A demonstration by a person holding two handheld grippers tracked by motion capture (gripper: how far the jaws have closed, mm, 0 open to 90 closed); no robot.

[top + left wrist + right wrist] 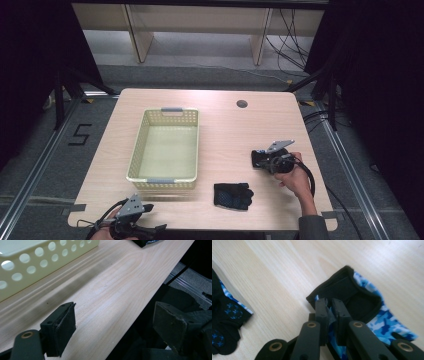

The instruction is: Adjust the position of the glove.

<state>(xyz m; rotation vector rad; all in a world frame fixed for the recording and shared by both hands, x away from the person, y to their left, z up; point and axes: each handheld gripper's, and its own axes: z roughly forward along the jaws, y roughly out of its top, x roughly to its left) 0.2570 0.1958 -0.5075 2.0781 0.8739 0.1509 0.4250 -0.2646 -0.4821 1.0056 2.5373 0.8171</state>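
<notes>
Two gloves are in play on the table, and the person looks to be partway through getting them into the cream basket, which sits with nothing in it toward the left. The right gripper has its jaws pinched nearly together on the cuff of a blue camo glove, with a fold of the fabric squeezed between the pads; in the high view that glove is the dark bundle at the gripper's tip, right of the table's middle. So the step in hand seems to be the pick-up of the first glove, grip just made, lift not yet done. The second glove lies flat near the front edge, between the basket and the right hand, untouched. The left gripper hovers at the front-left corner with its jaws spread wide and nothing between them, pointed along the basket's near wall. Next move probably calls for lifting clear of the tabletop, carrying leftward over the basket rim and only then letting go, since floppy fabric could snag on that rim.
</notes>
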